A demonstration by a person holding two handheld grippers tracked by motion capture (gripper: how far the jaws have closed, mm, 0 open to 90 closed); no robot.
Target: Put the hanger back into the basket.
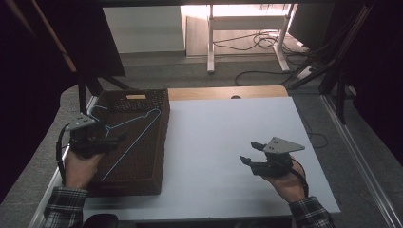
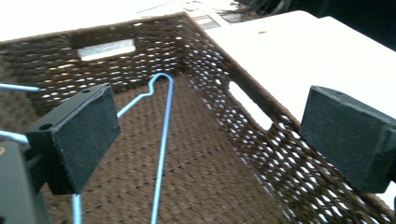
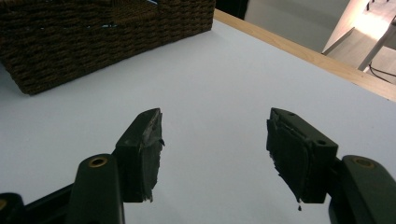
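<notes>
Blue hanger [image 1: 129, 135] — judged deposited, laid inside wicker basket [image 1: 157, 156]; left gripper [image 1: 116, 140] above basket, unclenched; right gripper [image 1: 251, 153] beside basket, parted, empty — withdrawal outstanding.

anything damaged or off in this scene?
Yes: the pads on the right gripper look worn, with frayed, torn edges on both open jaws. Otherwise nothing odd: the blue wire hanger lies flat inside the brown woven basket, and the left gripper is open above it, holding nothing.

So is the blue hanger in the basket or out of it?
In. The blue hanger lies flat on the floor of the woven basket, inside its walls, with nothing clamped on it.
</notes>
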